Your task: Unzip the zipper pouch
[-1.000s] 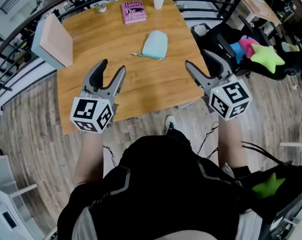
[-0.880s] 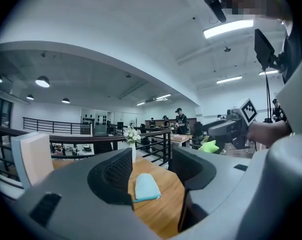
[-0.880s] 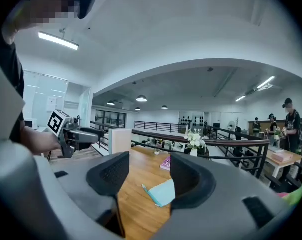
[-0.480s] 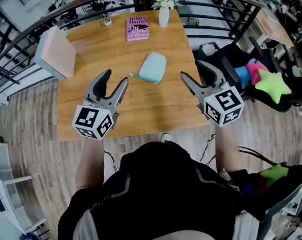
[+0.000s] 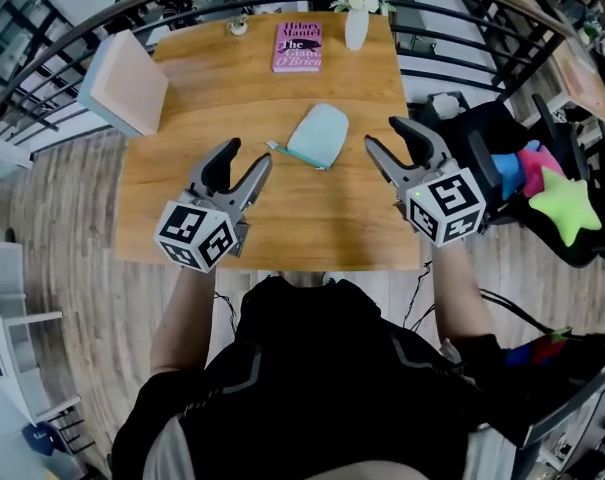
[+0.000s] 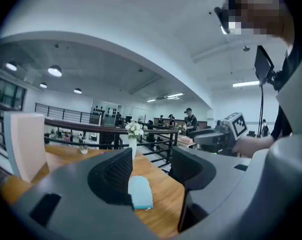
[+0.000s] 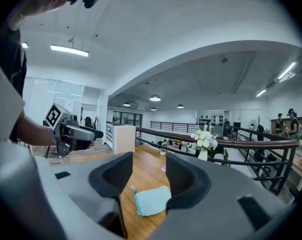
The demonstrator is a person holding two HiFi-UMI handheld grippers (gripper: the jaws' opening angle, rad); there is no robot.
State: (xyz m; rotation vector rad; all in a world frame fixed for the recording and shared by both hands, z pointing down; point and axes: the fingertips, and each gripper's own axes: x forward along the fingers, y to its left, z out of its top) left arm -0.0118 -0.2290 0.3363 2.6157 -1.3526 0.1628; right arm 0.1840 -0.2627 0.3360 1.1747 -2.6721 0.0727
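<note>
On the wooden table (image 5: 282, 218), near its middle, the pale teal zipper pouch (image 5: 320, 134) lies flat. A darker teal zipper strip (image 5: 300, 156) runs along the edge facing the person, and a small tab pokes out at the strip's left end. Both grippers hover over the table's near half, 1 on each side of the pouch and apart from it. The left gripper (image 5: 244, 155) has its jaws spread. In its own view the pouch shows through the gap, lying ahead of the tips. The right gripper (image 5: 386, 134) also has its jaws apart, though they have just been closing a little, and the pouch lies beyond them, untouched. At the table's far edge sit a pink book (image 5: 297, 46) and a white vase (image 5: 356, 30) of flowers. A pale box (image 5: 127, 83) stands at the far left corner.
</note>
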